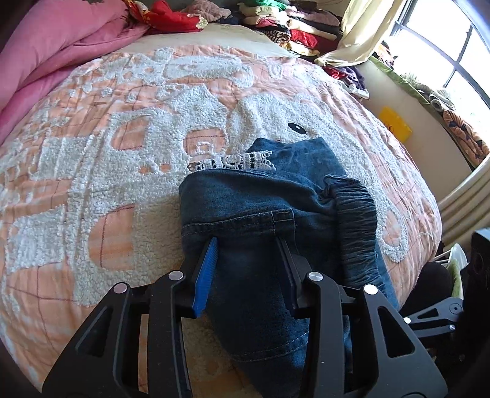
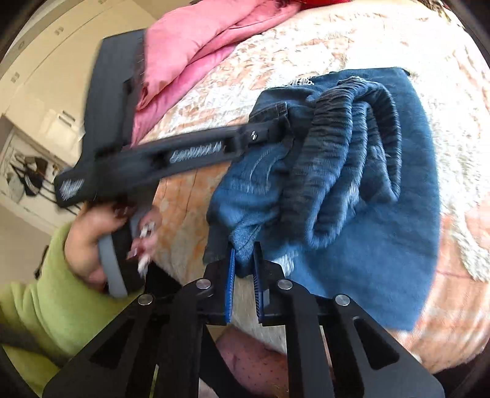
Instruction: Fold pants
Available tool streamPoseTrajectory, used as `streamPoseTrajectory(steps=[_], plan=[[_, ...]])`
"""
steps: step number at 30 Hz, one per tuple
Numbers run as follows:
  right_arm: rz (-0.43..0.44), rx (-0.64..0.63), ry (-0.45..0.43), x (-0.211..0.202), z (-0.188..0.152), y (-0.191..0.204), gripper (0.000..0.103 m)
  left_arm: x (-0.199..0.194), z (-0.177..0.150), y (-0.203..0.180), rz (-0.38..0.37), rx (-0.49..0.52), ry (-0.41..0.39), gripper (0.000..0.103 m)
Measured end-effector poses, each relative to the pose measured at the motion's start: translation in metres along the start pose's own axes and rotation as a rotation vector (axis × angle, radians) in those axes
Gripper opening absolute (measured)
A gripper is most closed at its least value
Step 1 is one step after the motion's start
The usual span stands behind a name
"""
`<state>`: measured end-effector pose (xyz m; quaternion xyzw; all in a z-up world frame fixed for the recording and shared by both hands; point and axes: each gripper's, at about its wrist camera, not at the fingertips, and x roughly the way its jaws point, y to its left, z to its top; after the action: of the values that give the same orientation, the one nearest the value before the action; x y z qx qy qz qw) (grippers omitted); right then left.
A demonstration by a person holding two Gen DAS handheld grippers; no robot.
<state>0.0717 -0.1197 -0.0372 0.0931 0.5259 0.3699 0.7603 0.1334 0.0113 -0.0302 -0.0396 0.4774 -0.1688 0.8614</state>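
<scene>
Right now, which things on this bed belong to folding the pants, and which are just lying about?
Job: dark blue denim pants; left claw and right claw, both shut on them.
Lying about: pink padded quilt; stacked folded clothes; yellow card.

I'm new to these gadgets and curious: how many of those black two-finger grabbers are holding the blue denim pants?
2. The left gripper clamps the blue denim pants near a pocket seam; the right gripper pinches a bunched edge by the elastic waistband. No others show.

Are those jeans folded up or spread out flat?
Partly folded: the jeans lie bunched in layers on the bedspread, elastic waistband doubled on top. Both grippers, left and right, pinch the denim.
</scene>
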Motion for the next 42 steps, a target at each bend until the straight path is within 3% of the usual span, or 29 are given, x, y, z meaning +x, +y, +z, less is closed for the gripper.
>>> streamPoseTrajectory(steps=[2, 3, 7, 12, 15, 19, 23, 26, 35, 42], plan=[[-0.026, 0.006, 0.026, 0.004, -0.010, -0.004, 0.009, 0.000, 0.000, 0.000, 0.001, -0.001, 0.000, 0.030], [-0.032, 0.023, 0.049, 0.008, -0.017, -0.010, 0.004, 0.001, 0.000, 0.001, 0.002, -0.006, -0.002, 0.030], [-0.033, 0.076, 0.108, 0.022, -0.031, -0.022, 0.005, -0.001, -0.001, 0.002, 0.003, -0.007, -0.011, 0.031], [-0.045, -0.149, -0.013, -0.016, -0.024, 0.015, 0.010, -0.002, 0.000, 0.001, -0.004, -0.011, -0.014, 0.035], [-0.041, -0.265, -0.092, -0.033, -0.017, 0.038, 0.026, -0.003, 0.001, 0.002, -0.008, -0.016, -0.015, 0.036], [-0.064, -0.313, -0.107, -0.026, -0.004, 0.049, 0.028, -0.004, 0.002, 0.004, -0.005, -0.021, -0.016, 0.040], [-0.099, -0.326, -0.069, 0.003, 0.005, 0.044, 0.028, -0.002, 0.003, 0.004, -0.002, -0.020, -0.011, 0.040], [-0.115, -0.247, 0.036, 0.024, -0.004, 0.021, 0.028, 0.001, 0.001, 0.004, -0.004, -0.017, -0.007, 0.041], [-0.118, -0.238, 0.029, 0.016, -0.021, 0.020, 0.028, 0.000, -0.001, 0.001, 0.000, -0.017, -0.018, 0.045], [-0.101, -0.270, -0.016, 0.003, -0.013, 0.034, 0.041, -0.005, -0.002, -0.003, 0.007, -0.012, -0.026, 0.049]])
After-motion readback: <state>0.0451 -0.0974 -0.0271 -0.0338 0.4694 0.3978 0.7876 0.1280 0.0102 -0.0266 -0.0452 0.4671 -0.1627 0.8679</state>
